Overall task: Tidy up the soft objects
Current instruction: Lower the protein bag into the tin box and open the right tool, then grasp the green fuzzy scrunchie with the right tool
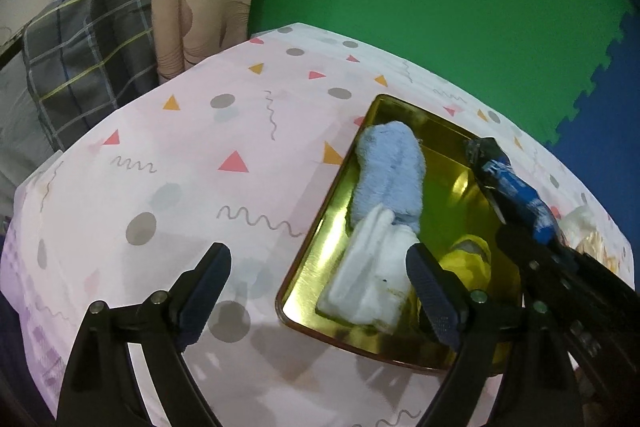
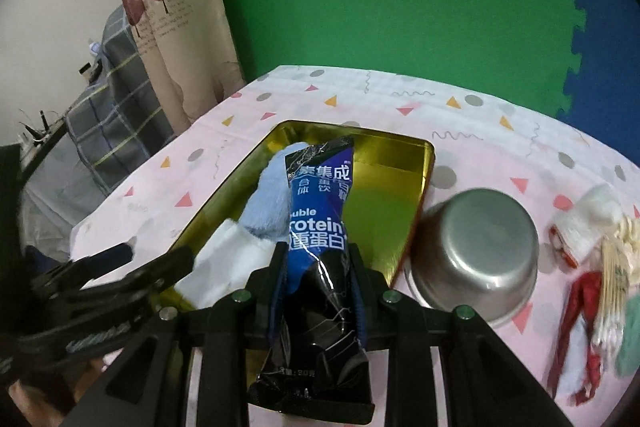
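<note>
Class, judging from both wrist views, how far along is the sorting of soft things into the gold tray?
Done: a fluffy light-blue cloth, a white folded cloth and something yellow lie in the gold metal tray. In hand: the right gripper clamps a blue-and-black snack packet above the tray; the left gripper is open and empty. Left: a red-and-white doll lies beside the upturned steel bowl.

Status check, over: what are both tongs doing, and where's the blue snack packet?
Left tongs open, empty. Right tongs shut on blue snack packet, above gold tray. Nothing blocking.
</note>
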The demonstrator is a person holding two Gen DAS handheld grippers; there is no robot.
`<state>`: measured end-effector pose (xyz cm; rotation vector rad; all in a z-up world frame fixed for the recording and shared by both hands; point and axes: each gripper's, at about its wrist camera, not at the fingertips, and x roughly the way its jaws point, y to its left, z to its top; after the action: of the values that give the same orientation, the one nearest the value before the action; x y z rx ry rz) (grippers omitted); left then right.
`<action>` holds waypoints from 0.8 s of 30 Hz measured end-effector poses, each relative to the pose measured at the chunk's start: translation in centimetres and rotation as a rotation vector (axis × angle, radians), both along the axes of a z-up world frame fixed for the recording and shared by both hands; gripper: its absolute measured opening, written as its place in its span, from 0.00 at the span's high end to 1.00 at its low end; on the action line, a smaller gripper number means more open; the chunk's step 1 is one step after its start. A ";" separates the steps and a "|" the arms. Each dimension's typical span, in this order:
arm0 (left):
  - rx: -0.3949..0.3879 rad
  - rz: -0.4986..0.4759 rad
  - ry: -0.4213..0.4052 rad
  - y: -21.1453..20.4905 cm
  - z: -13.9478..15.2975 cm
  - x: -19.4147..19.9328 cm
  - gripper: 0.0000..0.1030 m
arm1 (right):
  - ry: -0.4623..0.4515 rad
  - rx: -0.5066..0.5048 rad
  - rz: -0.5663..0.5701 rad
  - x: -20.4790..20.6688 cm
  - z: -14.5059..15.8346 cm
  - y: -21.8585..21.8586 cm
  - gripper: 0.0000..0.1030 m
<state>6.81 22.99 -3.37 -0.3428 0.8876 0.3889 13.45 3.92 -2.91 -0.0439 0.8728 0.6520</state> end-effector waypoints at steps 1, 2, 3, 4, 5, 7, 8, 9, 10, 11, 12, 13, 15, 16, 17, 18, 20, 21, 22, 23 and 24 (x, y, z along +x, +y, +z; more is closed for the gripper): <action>-0.004 0.003 0.001 0.1 -0.1 0.0 0.16 | 0.001 -0.007 0.003 0.4 -0.2 0.3 0.73; -0.009 0.006 0.002 0.2 -0.1 0.0 0.16 | 0.006 -0.019 0.006 0.9 -0.4 0.8 0.73; -0.012 0.007 0.004 0.3 -0.2 0.0 0.16 | 0.010 -0.024 0.005 1.2 -0.6 1.0 0.73; -0.017 0.009 0.004 0.4 -0.2 0.0 0.16 | 0.016 -0.029 0.005 1.7 -0.9 1.2 0.73; -0.019 0.009 0.004 0.4 -0.2 0.0 0.16 | 0.029 -0.030 0.006 2.2 -1.3 1.5 0.73; -0.018 0.009 0.005 0.4 -0.2 0.0 0.16 | 0.049 -0.020 0.002 2.8 -1.8 1.5 0.72; -0.020 0.007 0.006 0.5 -0.2 0.0 0.16 | 0.055 -0.013 -0.002 3.0 -2.0 1.5 0.71; -0.021 0.005 0.007 0.5 -0.2 0.1 0.15 | 0.058 -0.011 -0.008 3.2 -2.3 1.5 0.71; -0.021 0.001 0.009 0.5 -0.3 0.1 0.15 | 0.065 -0.009 -0.010 3.4 -2.6 1.5 0.71; -0.021 -0.001 0.010 0.5 -0.3 0.1 0.15 | 0.069 -0.002 -0.011 3.5 -2.7 1.5 0.70; -0.021 -0.005 0.010 0.4 -0.3 0.1 0.16 | 0.071 0.012 -0.013 3.6 -2.9 1.4 0.67; -0.020 -0.009 0.010 0.4 -0.3 0.1 0.15 | 0.065 0.021 -0.021 3.4 -2.9 1.0 0.60; -0.014 -0.009 0.010 0.3 -0.3 0.2 0.15 | 0.046 0.032 -0.038 3.2 -2.6 0.4 0.53; -0.015 -0.010 0.011 0.2 -0.3 0.2 0.15 | 0.034 0.046 -0.039 2.9 -2.2 -0.1 0.53; -0.017 -0.012 0.011 0.2 -0.3 0.2 0.16 | 0.027 0.057 -0.035 2.6 -1.8 -0.7 0.52; -0.017 -0.015 0.012 0.1 -0.3 0.2 0.16 | 0.022 0.058 -0.039 2.4 -1.5 -1.1 0.52; -0.008 -0.018 0.014 0.0 -0.3 0.3 0.16 | -0.001 0.067 -0.043 1.6 -0.6 -2.3 0.51; -0.004 -0.021 0.014 -0.2 -0.3 0.3 0.16 | -0.016 0.071 -0.043 1.2 -0.1 -3.1 0.52; -0.001 -0.023 0.014 -0.3 -0.3 0.3 0.16 | -0.033 0.071 -0.053 0.6 0.4 -4.2 0.51; 0.003 -0.028 0.014 -0.5 -0.3 0.3 0.15 | -0.046 0.071 -0.065 0.2 0.8 -5.3 0.51; 0.008 -0.033 0.014 -0.6 -0.2 0.3 0.15 | -0.054 0.071 -0.073 -0.1 1.0 -6.1 0.51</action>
<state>7.13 22.37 -3.60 -0.3179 0.9044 0.3643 13.40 -2.19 -1.88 0.0339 0.7954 0.6108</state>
